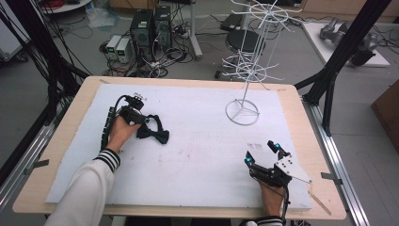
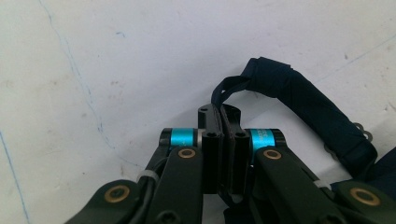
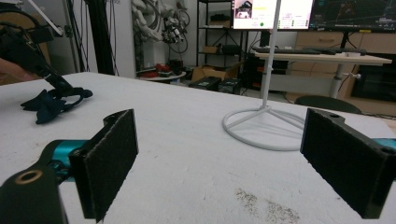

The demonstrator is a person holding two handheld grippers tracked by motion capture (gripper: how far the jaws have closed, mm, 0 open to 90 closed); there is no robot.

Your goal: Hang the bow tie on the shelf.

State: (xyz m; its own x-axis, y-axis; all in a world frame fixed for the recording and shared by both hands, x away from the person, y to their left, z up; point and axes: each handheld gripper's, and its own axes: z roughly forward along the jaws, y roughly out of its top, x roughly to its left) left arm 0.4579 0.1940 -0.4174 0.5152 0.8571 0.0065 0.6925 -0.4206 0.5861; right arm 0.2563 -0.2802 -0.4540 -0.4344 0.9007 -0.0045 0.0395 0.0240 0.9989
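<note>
My left gripper (image 2: 223, 122) pinches the thin strap of the dark navy fabric bow tie (image 1: 153, 130), partly hidden by my hand, mid-left on the white foam board (image 1: 197, 155). My right gripper (image 1: 263, 153) rests spread wide near the board's front edge, bare board around it.

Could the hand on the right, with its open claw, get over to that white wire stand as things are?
Probably yes. The right gripper rests open on the white mat, and nothing lies between it and the wire stand; the bow tie sits far off, pinched by the left gripper.

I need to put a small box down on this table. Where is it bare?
Bare: the white mat between the bow tie and the right gripper, and its near left corner. Crowded: around the left gripper and the wire rack's base.
</note>
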